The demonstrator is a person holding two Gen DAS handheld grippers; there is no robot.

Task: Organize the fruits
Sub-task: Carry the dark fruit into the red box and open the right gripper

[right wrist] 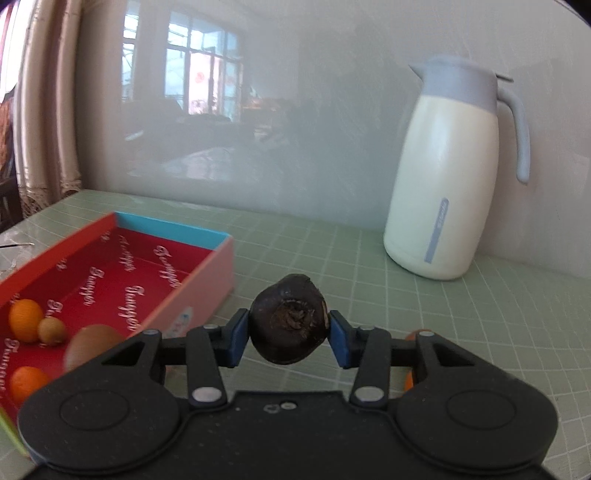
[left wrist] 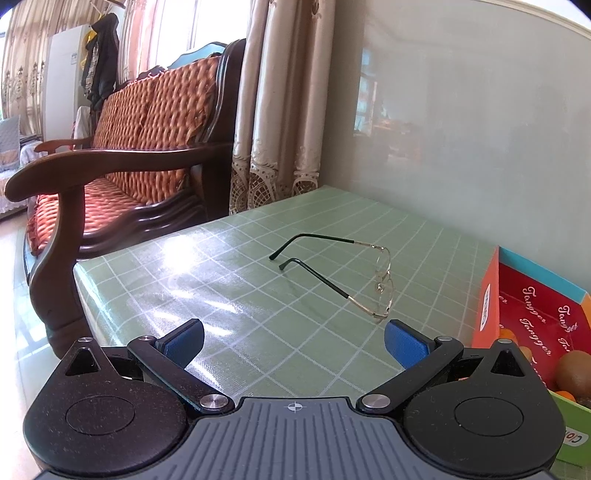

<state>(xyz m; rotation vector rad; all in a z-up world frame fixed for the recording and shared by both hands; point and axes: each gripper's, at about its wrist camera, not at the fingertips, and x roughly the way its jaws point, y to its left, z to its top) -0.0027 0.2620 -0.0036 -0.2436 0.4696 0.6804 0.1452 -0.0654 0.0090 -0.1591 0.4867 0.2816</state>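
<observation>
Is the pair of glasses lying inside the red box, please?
No, the glasses lie on the green tablecloth, outside the red box.

A wooden sofa with orange cushions stands beside beige curtains, a bright window behind.

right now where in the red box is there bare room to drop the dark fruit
The far half of the red box, up to its blue end wall, is bare. The near end is crowded: two orange fruits, a small tan fruit and a kiwi. The right hand-held gripper holds the dark fruit over the green tablecloth.
</observation>
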